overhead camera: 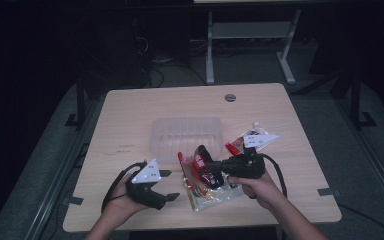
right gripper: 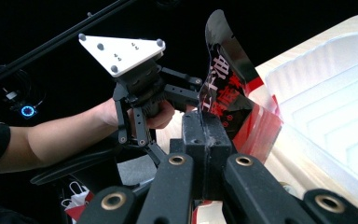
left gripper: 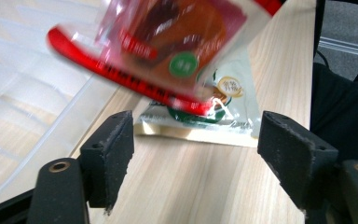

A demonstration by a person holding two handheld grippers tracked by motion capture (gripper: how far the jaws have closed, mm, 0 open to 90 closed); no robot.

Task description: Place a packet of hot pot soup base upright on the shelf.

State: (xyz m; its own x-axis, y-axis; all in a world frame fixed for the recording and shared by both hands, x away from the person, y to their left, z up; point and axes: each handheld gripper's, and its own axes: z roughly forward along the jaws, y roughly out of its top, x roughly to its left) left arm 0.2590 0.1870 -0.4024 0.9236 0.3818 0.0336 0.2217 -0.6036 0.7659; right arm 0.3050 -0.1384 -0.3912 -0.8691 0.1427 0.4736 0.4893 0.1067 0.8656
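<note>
A red packet point(right gripper: 223, 93) is pinched in the right gripper point(right gripper: 204, 140) jaws. The left gripper point(overhead camera: 166, 185) jaws are spread wide at 9 o'clock from it.

The red-and-black packet point(right gripper: 223, 88) carries large Chinese characters, one reading 油; print on the pale packet point(left gripper: 228, 88) is too blurred.

Place: a lab or test room, dimly lit.
Counter point(overhead camera: 130, 107): pale wood-look top with a round cable port point(overhead camera: 230, 97) at 12 o'clock.
Floor: grey carpet.
Background: white metal frame legs point(overhead camera: 210, 50) at 12 o'clock; loose cables point(overhead camera: 155, 70) at 11 o'clock.
Equipment: hand-held gripper point(overhead camera: 167, 185) carrying a grey three-cornered plate.
</note>
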